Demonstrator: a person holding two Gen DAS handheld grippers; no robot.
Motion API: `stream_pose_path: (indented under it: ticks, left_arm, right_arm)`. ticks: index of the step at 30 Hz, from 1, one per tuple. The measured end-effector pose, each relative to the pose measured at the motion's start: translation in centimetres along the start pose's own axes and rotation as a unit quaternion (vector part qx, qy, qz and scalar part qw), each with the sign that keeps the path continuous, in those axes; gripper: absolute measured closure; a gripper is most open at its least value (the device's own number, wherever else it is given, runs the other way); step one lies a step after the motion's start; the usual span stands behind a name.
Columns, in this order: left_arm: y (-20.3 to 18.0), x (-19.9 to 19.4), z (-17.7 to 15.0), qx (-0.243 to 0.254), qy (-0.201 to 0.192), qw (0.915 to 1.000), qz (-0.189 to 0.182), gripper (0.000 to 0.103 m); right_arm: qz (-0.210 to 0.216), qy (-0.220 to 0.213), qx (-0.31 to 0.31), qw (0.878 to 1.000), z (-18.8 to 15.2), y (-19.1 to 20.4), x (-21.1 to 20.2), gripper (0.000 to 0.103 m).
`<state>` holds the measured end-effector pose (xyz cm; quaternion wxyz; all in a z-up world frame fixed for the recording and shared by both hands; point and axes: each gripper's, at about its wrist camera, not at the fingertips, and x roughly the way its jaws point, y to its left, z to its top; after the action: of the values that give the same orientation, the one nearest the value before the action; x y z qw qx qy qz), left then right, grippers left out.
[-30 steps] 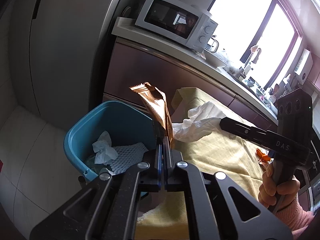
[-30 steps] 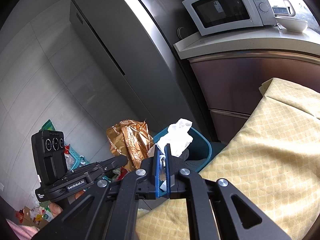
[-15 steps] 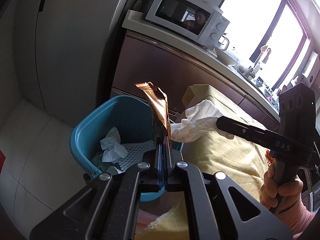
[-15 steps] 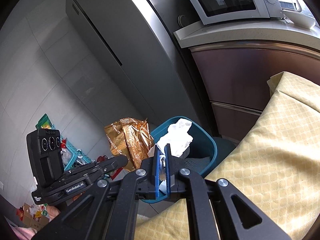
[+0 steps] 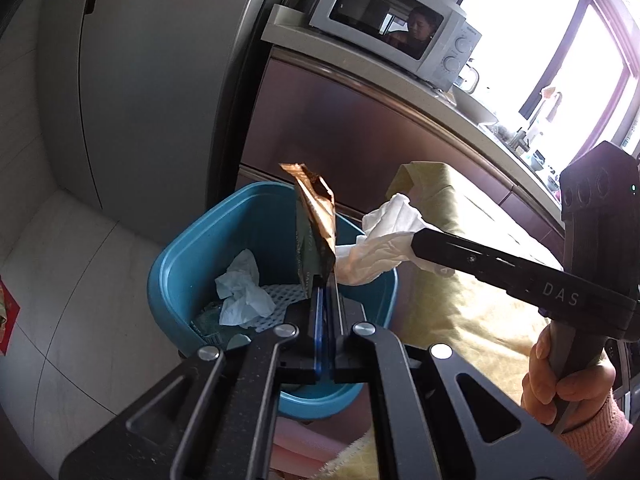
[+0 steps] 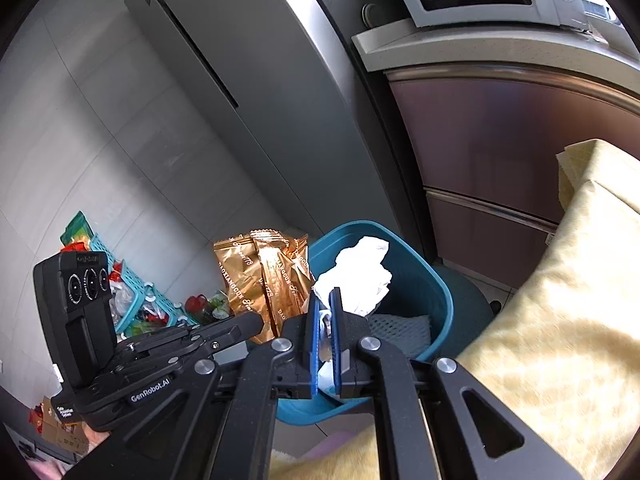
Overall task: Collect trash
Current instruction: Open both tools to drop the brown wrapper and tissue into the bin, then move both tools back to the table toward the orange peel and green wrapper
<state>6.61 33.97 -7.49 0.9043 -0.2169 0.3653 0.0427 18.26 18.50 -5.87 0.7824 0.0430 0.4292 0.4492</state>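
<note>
My left gripper (image 5: 326, 280) is shut on a crumpled gold snack wrapper (image 5: 316, 216), which stands upright over the blue trash bin (image 5: 176, 256). The bin holds a crumpled tissue (image 5: 242, 296) and white foam netting. My right gripper (image 6: 325, 300) is shut on a white crumpled tissue (image 6: 360, 276), held over the bin's rim (image 6: 440, 292). In the left wrist view the right gripper (image 5: 416, 240) reaches in from the right with the white tissue (image 5: 380, 240) beside the wrapper. In the right wrist view the left gripper (image 6: 256, 322) carries the wrapper (image 6: 264, 276) at the bin's left side.
A table under a yellow cloth (image 6: 560, 320) lies right of the bin. A grey refrigerator (image 5: 152, 80) and brown cabinets (image 5: 340, 128) with a microwave (image 5: 392, 32) stand behind it. A teal basket with clutter (image 6: 128, 296) sits on the floor at left.
Both grippers have moved toward and down over the bin, which now looks larger and nearer. The wrapper and the tissue stay held and have come closer together.
</note>
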Motion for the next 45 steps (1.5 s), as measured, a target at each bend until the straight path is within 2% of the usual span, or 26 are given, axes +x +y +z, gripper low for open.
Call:
stream_pose_path:
  ticks: [4,8,10,11,18,24,27,29,36,41,45]
  left_arm:
    - [0.7,1.0,0.1,-0.006,0.006,0.9999,0.013,0.1]
    - [1.1,2.4,-0.1,-0.007,0.016,0.9996,0.022,0.1]
    - [1.3,3.2,-0.3,-0.01,0.022,0.9992,0.031,0.093]
    - [1.5,3.5,-0.4,-0.014,0.025,0.9991,0.031,0.092]
    - [2.2,4.6,-1.2,-0.02,0.033,0.9986,0.038,0.087]
    - [1.1,3.3,-1.5,-0.002,0.014,0.9996,0.026,0.082]
    - [0.1,2.1,-1.5,0.012,0.001,0.9999,0.012,0.078]
    - [-0.8,1.3,-1.5,0.021,-0.006,0.9998,0.001,0.076]
    - [-5.5,-1.2,-2.2,0.072,-0.029,0.9957,-0.051,0.068]
    - [-9.8,-1.8,-3.5,0.112,-0.026,0.9882,-0.101,0.064]
    - [-14.0,-1.4,-5.1,0.148,-0.009,0.9779,-0.147,0.064]
  right_arm:
    - [-0.008,0.015,-0.003,1.0,0.4,0.2,1.7,0.097]
    - [-0.026,0.028,-0.002,0.999,0.6,0.0,3.0,0.09]
    - [-0.032,0.032,0.006,0.999,0.5,-0.4,3.2,0.088]
    - [-0.032,0.033,0.009,0.999,0.3,-0.6,3.2,0.083]
    - [-0.031,0.028,0.009,0.999,-0.6,-1.4,1.6,0.083]
    - [-0.022,0.016,0.003,1.0,-1.7,-1.3,-0.6,0.082]
    - [-0.019,0.004,-0.002,1.0,-2.3,-1.3,-2.2,0.082]
    - [-0.018,-0.006,-0.004,1.0,-2.8,-1.2,-3.6,0.076]
    - [-0.028,-0.05,-0.009,0.998,-4.8,-1.7,-9.6,0.072]
    - [-0.057,-0.084,0.003,0.995,-7.1,-3.3,-14.8,0.069]
    - [-0.098,-0.11,0.028,0.989,-9.2,-5.5,-19.0,0.068]
